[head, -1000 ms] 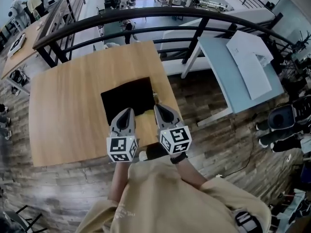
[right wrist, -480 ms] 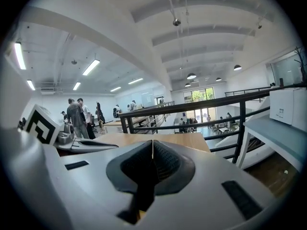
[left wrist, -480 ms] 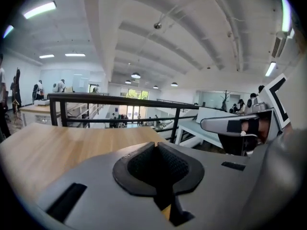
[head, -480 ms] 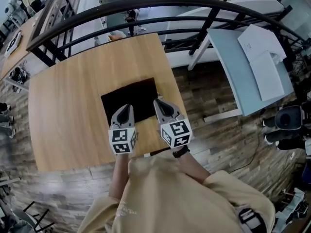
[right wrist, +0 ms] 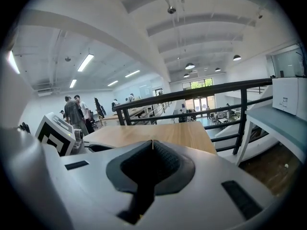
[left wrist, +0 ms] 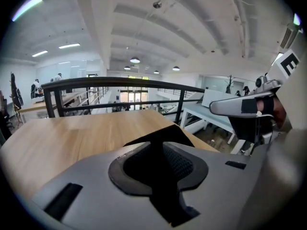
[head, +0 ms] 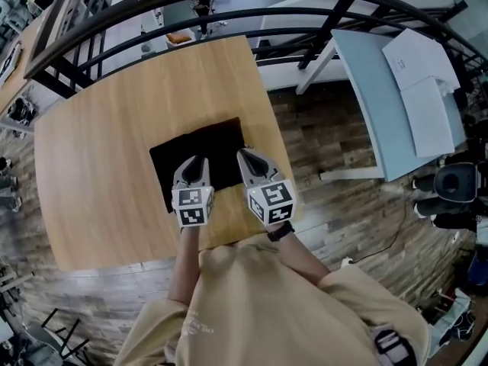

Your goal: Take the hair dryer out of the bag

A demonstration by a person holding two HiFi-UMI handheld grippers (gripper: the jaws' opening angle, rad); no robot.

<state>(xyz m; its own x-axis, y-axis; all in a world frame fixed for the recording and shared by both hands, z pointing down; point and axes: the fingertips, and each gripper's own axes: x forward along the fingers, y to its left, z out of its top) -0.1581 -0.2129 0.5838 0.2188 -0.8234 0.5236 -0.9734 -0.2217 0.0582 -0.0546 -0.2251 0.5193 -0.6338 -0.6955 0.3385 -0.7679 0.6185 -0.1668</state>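
**Both grippers over near edge of bag; left claw loosening, right clenched**

Setup: a wooden table [head: 99, 143] with a flat black bag [head: 206, 139] lying on it, toward the near right part of the top. The bag's edges run roughly square to the table edges. The hair dryer itself shows in no view, and whether it sits inside the bag cannot be told from outside.

Left gripper [head: 193, 161]: its tip lies over the near part of the bag, left of centre, in the head view. In the left gripper view the jaws are opening. A narrow dark gap stands between the pads, and nothing is pinched there. The bag's black surface lies just beyond the tips. Contact with the fabric cannot be confirmed.

Right gripper [head: 242, 153]: its tip is at the bag's near right corner in the head view. In the right gripper view the jaws are pressed fully together, meeting in a thin seam, with nothing between them. Bare table top shows past the tips.

The two grippers sit side by side, apart, both pointing away from the person and slightly downward. The marker cubes [head: 192, 207] face the head camera.

Surroundings: a dark metal railing [head: 152, 14] runs beyond the far table edge. A pale blue table [head: 374, 90] stands to the right on the plank floor.
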